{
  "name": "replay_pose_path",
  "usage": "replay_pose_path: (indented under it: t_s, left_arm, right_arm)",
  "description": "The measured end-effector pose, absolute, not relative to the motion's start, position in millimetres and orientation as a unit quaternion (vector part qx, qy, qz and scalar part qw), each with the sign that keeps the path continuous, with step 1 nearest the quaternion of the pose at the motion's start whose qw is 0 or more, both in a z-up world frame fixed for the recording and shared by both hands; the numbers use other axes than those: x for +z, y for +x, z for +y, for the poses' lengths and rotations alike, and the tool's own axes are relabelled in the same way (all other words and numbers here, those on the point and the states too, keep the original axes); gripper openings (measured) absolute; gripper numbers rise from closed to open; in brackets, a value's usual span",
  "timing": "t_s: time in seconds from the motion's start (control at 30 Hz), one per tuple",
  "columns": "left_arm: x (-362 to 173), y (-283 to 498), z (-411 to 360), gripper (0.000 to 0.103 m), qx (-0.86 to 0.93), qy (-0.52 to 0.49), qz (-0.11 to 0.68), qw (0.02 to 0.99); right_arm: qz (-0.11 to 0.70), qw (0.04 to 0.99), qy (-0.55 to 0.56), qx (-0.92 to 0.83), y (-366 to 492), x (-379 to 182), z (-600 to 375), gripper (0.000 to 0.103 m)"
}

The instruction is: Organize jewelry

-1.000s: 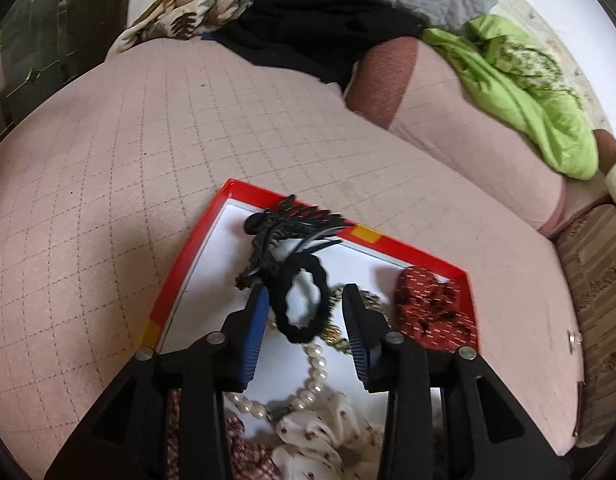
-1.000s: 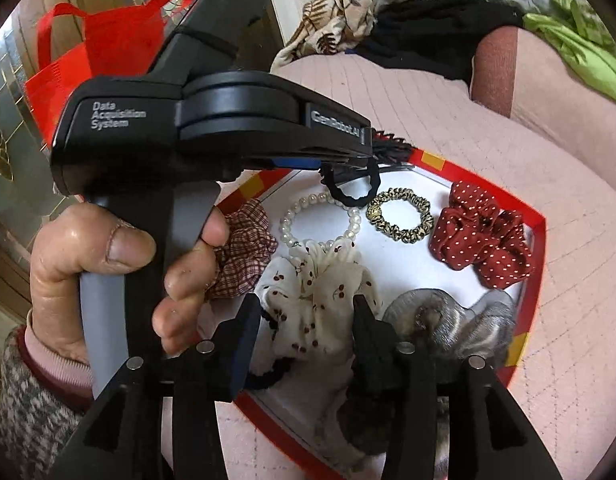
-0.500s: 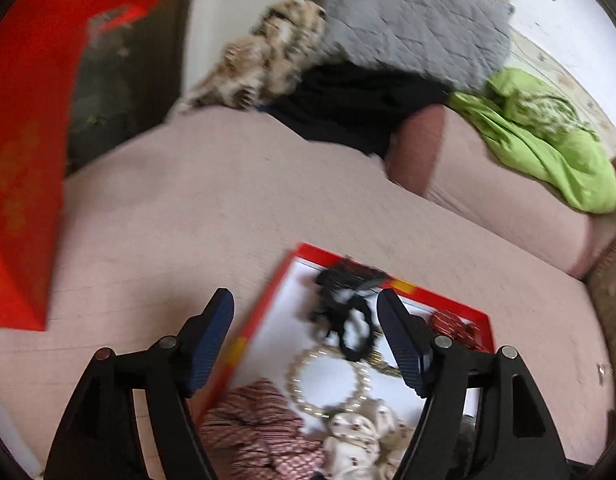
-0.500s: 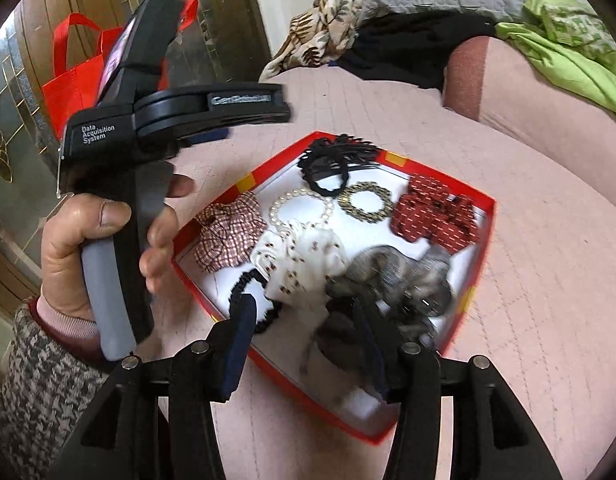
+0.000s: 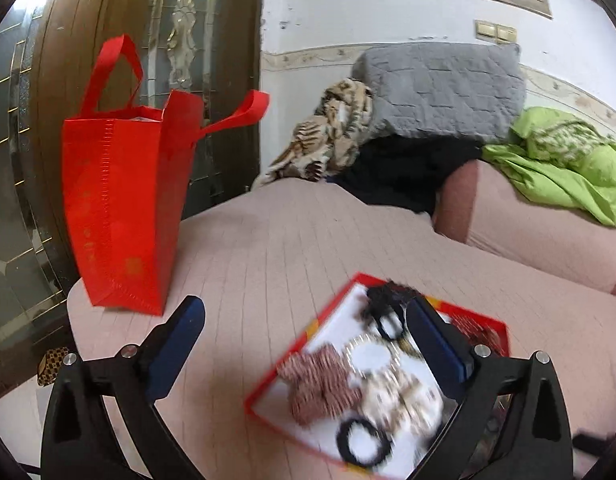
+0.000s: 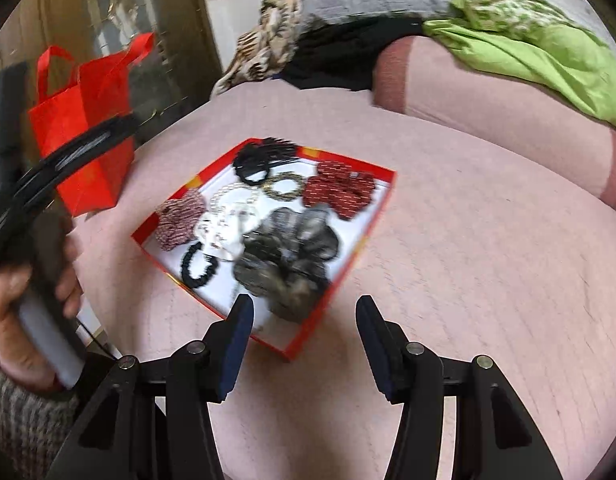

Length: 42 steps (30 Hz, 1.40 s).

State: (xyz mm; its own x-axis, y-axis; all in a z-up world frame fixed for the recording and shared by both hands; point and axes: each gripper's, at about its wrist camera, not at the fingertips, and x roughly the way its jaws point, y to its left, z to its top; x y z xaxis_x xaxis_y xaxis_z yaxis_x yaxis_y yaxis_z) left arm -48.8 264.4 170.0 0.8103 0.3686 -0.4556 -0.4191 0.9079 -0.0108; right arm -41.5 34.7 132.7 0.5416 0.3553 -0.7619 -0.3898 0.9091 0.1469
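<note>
Left to right: the red bag stands at the left edge of the pink quilted bed. The left gripper has pulled back and up from the red tray; its jaws have just been opening and now stand wide apart with nothing between them. The black hair tie it was closing on a second ago lies at the tray's far corner beside the black claw clip. The right gripper, jaws apart and empty, has also retreated past the tray's near corner. All visible pieces sit inside the tray, so sorting appears complete or nearly so.
</note>
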Motion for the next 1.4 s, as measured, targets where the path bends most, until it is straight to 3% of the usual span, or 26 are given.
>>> replay_pose_path:
  t_s: [0.4,0.8,1.4]
  left_arm:
    - [192,-104,193,0.101,0.137,-0.050,0.270,0.952]
    - [178,-122,141,0.101,0.120,-0.044,0.346,0.929]
    - [160,-141,98,0.101,0.083,0.017,0.378,0.922]
  right_arm:
    - [0.408,0.899,0.011,0.160,-75,150,-20,0.065]
    - [0.400,0.909,0.017,0.120,-97,156,-52,0.070]
    - [0.396,0.916,0.009,0.067,-106,156,-70,0.074]
